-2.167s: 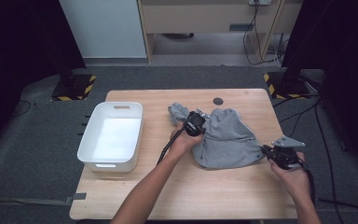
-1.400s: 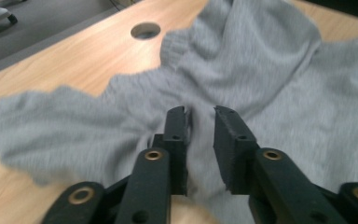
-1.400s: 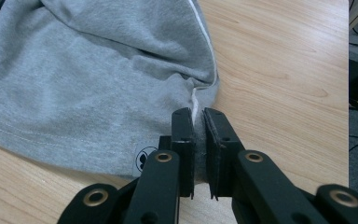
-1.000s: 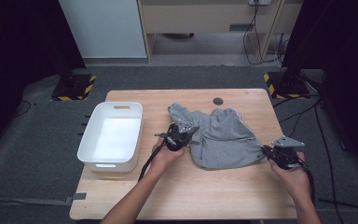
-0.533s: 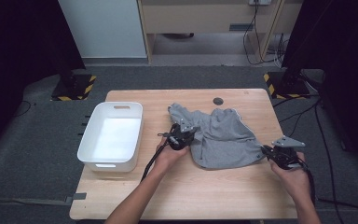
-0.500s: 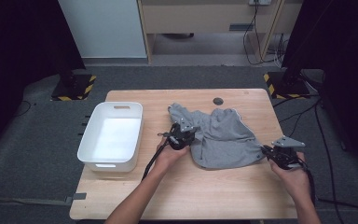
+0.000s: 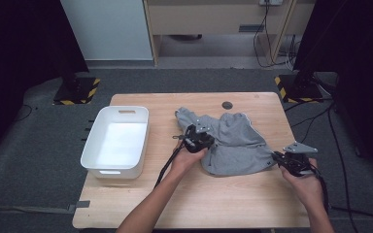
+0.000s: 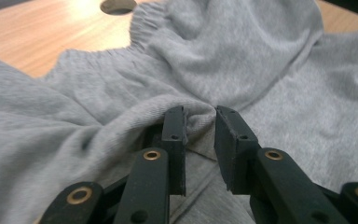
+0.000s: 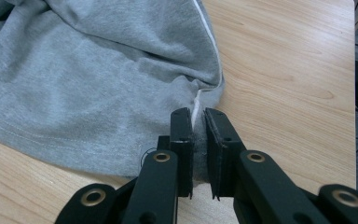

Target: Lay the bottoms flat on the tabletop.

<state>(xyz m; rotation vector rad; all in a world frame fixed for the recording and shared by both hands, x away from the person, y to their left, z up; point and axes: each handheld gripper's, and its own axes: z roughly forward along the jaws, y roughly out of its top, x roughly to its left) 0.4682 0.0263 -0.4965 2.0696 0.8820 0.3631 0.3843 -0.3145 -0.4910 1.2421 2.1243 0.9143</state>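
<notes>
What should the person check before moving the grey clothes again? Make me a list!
1. Right gripper pinching the grey garment at its corner: ok, jaws shut on the cloth.
2. Left gripper gripping: not ok, its jaws have just been opening; a fold sits between them, loose.
3. Garment fully on the table: ok.
4. Garment flat: not ok, bunched and creased.
5. White bin empty and upright: ok.
6. Cables clear of the cloth: cannot tell.

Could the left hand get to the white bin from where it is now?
Probably yes. The white bin sits just beside the left gripper, with bare table between them. Its fingers have just been opening around a fold of the grey garment.
</notes>
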